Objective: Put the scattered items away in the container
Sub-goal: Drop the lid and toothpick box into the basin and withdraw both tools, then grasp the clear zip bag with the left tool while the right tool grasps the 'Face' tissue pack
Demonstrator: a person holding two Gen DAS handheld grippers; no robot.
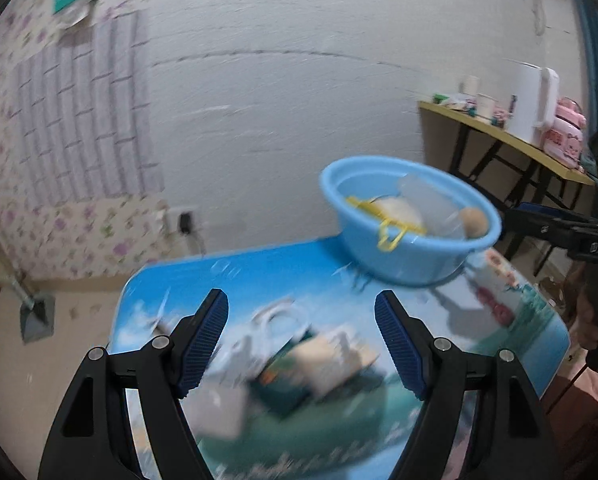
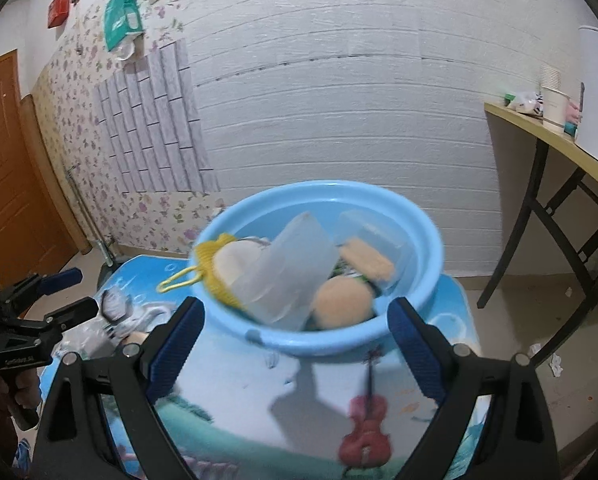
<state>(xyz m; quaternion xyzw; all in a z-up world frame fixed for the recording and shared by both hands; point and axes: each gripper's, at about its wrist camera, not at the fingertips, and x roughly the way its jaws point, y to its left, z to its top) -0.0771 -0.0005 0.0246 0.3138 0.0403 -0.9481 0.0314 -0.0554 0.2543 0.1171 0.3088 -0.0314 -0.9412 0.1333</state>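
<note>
Both claws, left claw (image 1: 301, 338) and right claw (image 2: 296, 346), gape wide and empty before the round blue basin (image 2: 419, 280) heaped with items.

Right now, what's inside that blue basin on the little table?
The blue basin holds a clear plastic cup lying tilted, a yellow mesh item, a tan round ball and a tan sponge. Something dark green lies beneath them, mostly covered.

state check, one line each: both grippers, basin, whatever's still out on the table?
left gripper: open, empty, above the leftover items
right gripper: open, empty, facing the basin
blue basin: upright on the table, holding several items
leftover items: on the table, outside basin, too blurred to identify
</note>
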